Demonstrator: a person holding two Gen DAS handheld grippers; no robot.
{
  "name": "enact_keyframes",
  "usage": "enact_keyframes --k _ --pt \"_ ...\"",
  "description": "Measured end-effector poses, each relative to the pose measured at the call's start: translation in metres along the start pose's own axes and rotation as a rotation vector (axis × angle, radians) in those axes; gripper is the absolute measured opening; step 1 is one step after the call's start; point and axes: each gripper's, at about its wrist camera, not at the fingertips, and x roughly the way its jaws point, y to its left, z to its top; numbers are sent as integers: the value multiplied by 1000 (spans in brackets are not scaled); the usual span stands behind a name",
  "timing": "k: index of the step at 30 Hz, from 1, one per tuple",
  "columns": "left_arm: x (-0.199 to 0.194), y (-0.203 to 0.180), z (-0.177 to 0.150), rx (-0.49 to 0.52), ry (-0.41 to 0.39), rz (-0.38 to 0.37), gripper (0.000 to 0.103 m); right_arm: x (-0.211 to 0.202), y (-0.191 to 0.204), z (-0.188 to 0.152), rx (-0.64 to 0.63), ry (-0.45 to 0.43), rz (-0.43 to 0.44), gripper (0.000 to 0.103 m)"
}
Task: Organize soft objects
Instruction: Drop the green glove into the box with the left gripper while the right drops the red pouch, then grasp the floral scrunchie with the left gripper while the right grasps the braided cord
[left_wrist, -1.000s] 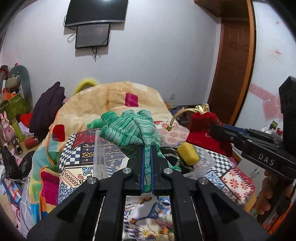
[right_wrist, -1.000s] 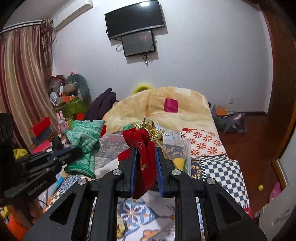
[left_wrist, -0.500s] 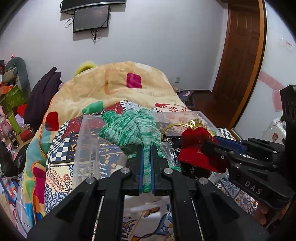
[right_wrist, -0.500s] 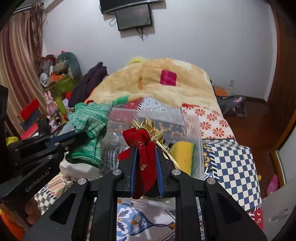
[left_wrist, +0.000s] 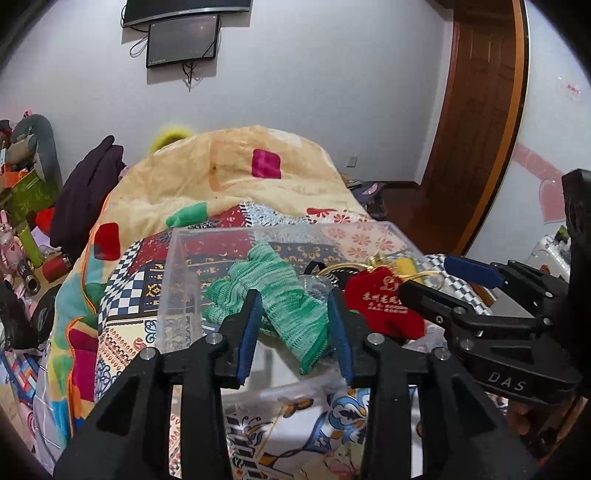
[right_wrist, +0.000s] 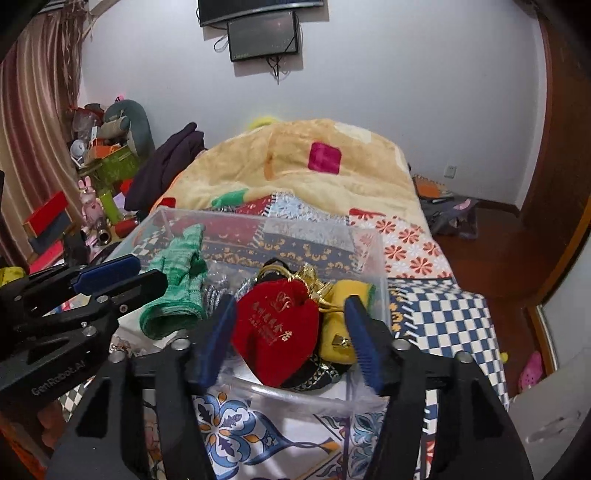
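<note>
Both grippers just let go: half a second ago the left gripper (left_wrist: 293, 328) was clamped on the green glove (left_wrist: 273, 295) and the right gripper (right_wrist: 291, 334) on the red pouch (right_wrist: 277, 328); now both sets of jaws are spread wide. Glove and pouch lie inside the clear plastic bin (left_wrist: 177, 280), glove at left, pouch at right against a yellow sponge (right_wrist: 341, 321). Reads as two items filed, drop step done. Hard to say whether the pouch has fully settled. Both tools hover side by side at the bin's near rim, fingers pointing in and angled down.
</note>
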Motion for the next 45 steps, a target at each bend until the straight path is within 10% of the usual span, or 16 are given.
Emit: enact_keyframes --k 16,34,45 --pt "-87 -11 -19 21 -122 -46 81 -83 8 -12 -6 -166 -45 100" --pt "-52 -24 -107 36 123 -49 81 -49 -1 -104 50 118 40 100" --pt "-25 -35 -130 36 223 -71 77 -37 13 -133 0 256 96 62"
